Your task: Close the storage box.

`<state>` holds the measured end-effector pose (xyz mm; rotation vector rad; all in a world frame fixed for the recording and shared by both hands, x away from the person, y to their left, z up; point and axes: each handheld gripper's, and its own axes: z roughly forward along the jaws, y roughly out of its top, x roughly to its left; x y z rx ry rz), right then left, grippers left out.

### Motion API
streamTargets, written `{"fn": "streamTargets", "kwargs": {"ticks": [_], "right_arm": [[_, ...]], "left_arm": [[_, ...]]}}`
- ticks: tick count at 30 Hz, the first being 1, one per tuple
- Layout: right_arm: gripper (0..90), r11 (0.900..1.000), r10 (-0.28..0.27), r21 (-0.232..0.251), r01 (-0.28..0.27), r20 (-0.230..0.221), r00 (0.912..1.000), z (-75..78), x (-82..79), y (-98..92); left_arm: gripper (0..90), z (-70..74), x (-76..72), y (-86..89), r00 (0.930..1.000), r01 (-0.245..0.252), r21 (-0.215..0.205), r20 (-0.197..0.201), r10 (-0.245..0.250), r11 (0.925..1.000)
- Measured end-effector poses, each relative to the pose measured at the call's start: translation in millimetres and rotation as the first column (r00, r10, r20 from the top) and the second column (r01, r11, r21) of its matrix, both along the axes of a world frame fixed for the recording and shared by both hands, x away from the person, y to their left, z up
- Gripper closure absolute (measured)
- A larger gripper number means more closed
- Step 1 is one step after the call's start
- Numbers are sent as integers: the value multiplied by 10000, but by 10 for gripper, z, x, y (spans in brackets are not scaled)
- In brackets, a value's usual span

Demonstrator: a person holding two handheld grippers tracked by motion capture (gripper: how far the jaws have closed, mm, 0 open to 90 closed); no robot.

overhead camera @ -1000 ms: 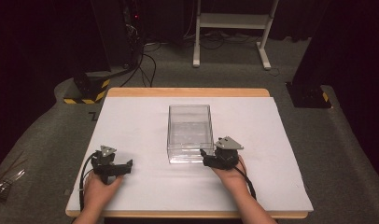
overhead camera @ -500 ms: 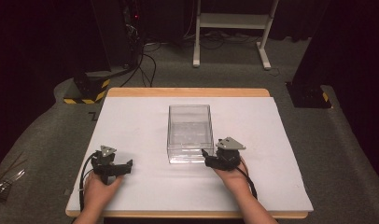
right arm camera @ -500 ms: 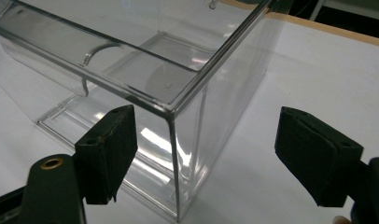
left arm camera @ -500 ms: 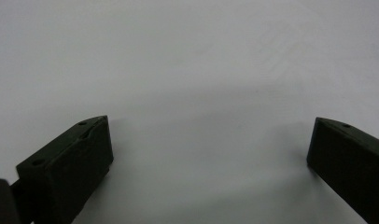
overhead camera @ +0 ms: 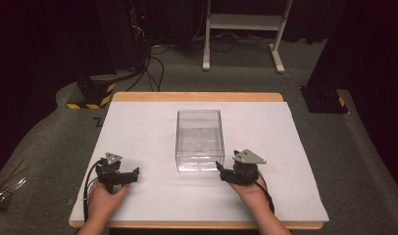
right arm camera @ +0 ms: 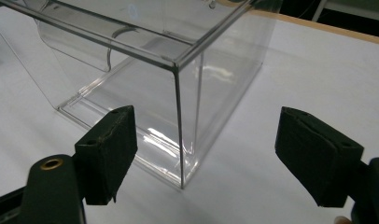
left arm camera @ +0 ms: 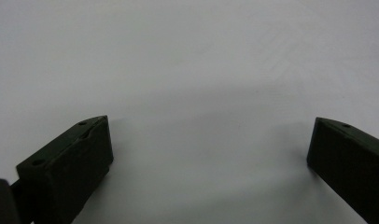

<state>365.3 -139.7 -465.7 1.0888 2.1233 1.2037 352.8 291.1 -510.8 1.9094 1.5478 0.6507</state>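
A clear plastic box [overhead camera: 199, 139] stands open-topped and empty in the middle of the white-covered table [overhead camera: 138, 127]. My right gripper [overhead camera: 221, 172] rests on the sheet at the box's near right corner, pointing left at it. In the right gripper view that corner of the box [right arm camera: 145, 70] stands just ahead of the right gripper [right arm camera: 204, 135]. Its jaws have just been closing, but the pads touch nothing. My left gripper [overhead camera: 131, 176] lies on the sheet at the near left, apart from the box. The left gripper [left arm camera: 208, 140] is open over bare white sheet.
The table's wooden edge [overhead camera: 197, 97] runs along the far side. On the floor behind are a white stand [overhead camera: 243, 22], a black base with yellow stripes [overhead camera: 89, 95] at the left and a dark base [overhead camera: 324, 100] at the right.
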Motion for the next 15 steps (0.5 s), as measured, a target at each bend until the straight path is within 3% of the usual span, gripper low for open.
{"fn": "streamTargets", "kwargs": {"ticks": [9,15], "right_arm": [[209,9994,-305,-156,305,-38,9995,-34,-93,-232],[210,9955,-829,-477,819,-197,9964,-137,-138,-507]], "left_arm": [[5,0,0,1,10000,4,0,0,-4,10000],[5,-1,0,-1,10000,-6,-7,19,6,10000]]}}
